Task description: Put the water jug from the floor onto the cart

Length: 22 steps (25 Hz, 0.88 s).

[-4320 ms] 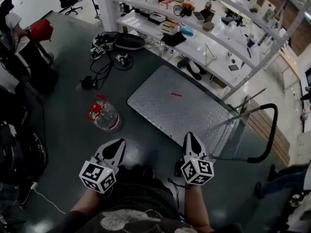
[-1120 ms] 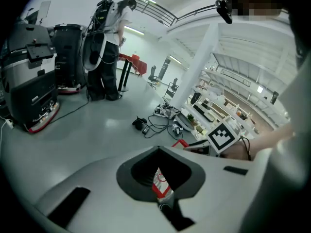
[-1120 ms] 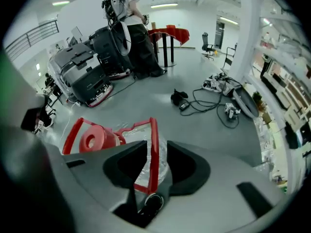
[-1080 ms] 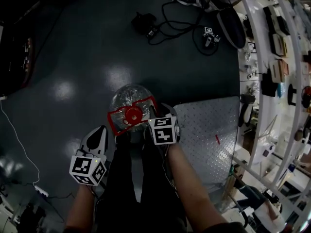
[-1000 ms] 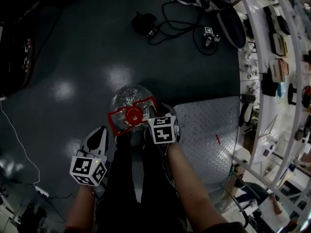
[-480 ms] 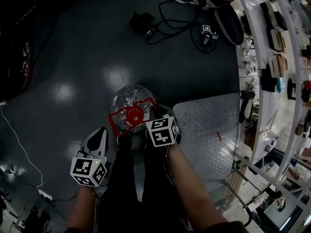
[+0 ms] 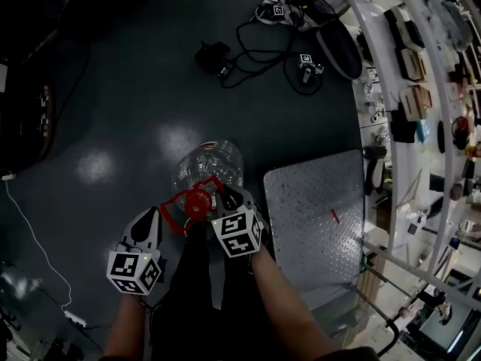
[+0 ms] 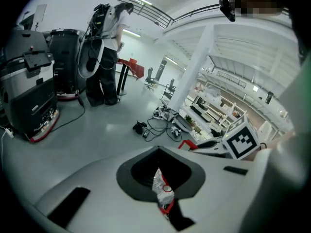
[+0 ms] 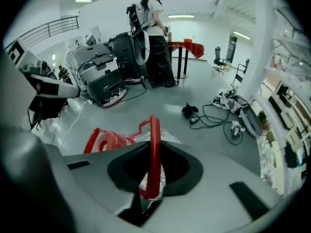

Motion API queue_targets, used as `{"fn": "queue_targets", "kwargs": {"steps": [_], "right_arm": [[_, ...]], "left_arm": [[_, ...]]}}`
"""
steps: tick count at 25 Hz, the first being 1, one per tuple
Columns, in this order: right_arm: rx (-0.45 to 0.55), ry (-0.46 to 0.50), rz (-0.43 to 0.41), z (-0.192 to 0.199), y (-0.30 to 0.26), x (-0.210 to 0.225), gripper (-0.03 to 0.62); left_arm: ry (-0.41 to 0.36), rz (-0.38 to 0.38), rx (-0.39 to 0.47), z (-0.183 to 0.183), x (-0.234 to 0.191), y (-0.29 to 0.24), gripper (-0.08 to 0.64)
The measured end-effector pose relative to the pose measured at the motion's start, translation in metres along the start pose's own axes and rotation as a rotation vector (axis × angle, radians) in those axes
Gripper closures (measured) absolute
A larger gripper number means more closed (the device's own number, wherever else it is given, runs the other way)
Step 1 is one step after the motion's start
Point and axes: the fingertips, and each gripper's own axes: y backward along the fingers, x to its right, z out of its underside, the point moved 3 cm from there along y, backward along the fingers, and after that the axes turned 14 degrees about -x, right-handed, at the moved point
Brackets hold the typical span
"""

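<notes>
A clear water jug (image 7: 207, 168) with a red cap and red carry handle (image 7: 184, 201) hangs over the dark floor, left of the cart's steel deck (image 7: 312, 216). My right gripper (image 7: 225, 198) is shut on the handle. Its jaws have just been closing, and the red handle bar (image 9: 154, 154) stands upright between them, the cap (image 9: 104, 141) to its left. My left gripper (image 7: 146, 220) sits just left of the jug, jaws together with nothing in them. In the left gripper view, its gripper (image 8: 165, 205) shows a sliver of the jug's label (image 8: 160, 186) below.
Black cables and a charger (image 7: 214, 55) lie on the floor beyond the jug. White shelving (image 7: 406, 89) with several items runs along the right. The cart's black push handle (image 7: 394, 329) is at lower right. A person (image 9: 153, 38) stands by machines far off.
The right gripper has closed on the red handle and risen with it. The jug now hangs tilted from the handle, off the floor. The left gripper has risen a little.
</notes>
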Motion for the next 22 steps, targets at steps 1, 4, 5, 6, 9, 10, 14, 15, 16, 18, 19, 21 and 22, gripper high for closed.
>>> {"fn": "queue_targets", "kwargs": {"steps": [1, 4, 5, 6, 9, 10, 14, 15, 16, 18, 19, 21, 22], "right_arm": [[0.012, -0.019, 0.005, -0.002, 0.011, 0.001, 0.558], [0.058, -0.088, 0.020, -0.006, 0.049, 0.007, 0.557], [0.078, -0.117, 0.023, -0.007, 0.063, 0.008, 0.557], [0.099, -0.146, 0.028, -0.008, 0.077, 0.009, 0.557], [0.157, -0.219, 0.047, -0.008, 0.122, 0.010, 0.558], [0.171, -0.238, 0.051, -0.006, 0.137, 0.010, 0.558], [0.231, -0.333, 0.062, 0.005, 0.194, 0.010, 0.557], [0.242, -0.353, 0.072, 0.009, 0.208, 0.010, 0.558], [0.252, -0.370, 0.085, 0.014, 0.222, 0.010, 0.558], [0.267, -0.395, 0.109, 0.025, 0.247, 0.011, 0.557], [0.271, -0.407, 0.119, 0.033, 0.258, 0.011, 0.557], [0.275, -0.441, 0.144, 0.054, 0.278, 0.015, 0.557], [0.277, -0.467, 0.162, 0.068, 0.287, 0.017, 0.557]], "left_arm": [[-0.007, 0.005, 0.008, -0.004, 0.002, 0.006, 0.552], [-0.033, 0.029, 0.040, -0.020, 0.010, 0.027, 0.552], [-0.042, 0.039, 0.050, -0.024, 0.013, 0.034, 0.551], [-0.051, 0.050, 0.059, -0.028, 0.016, 0.041, 0.552], [-0.083, 0.092, 0.087, -0.042, 0.026, 0.063, 0.551], [-0.099, 0.110, 0.097, -0.049, 0.032, 0.070, 0.552], [-0.179, 0.181, 0.111, -0.069, 0.056, 0.094, 0.552], [-0.197, 0.195, 0.106, -0.071, 0.061, 0.098, 0.551], [-0.215, 0.209, 0.100, -0.074, 0.067, 0.102, 0.552], [-0.253, 0.239, 0.084, -0.078, 0.081, 0.105, 0.551], [-0.274, 0.257, 0.075, -0.079, 0.090, 0.105, 0.551], [-0.321, 0.299, 0.055, -0.079, 0.113, 0.102, 0.551], [-0.350, 0.324, 0.046, -0.078, 0.127, 0.100, 0.551]]}}
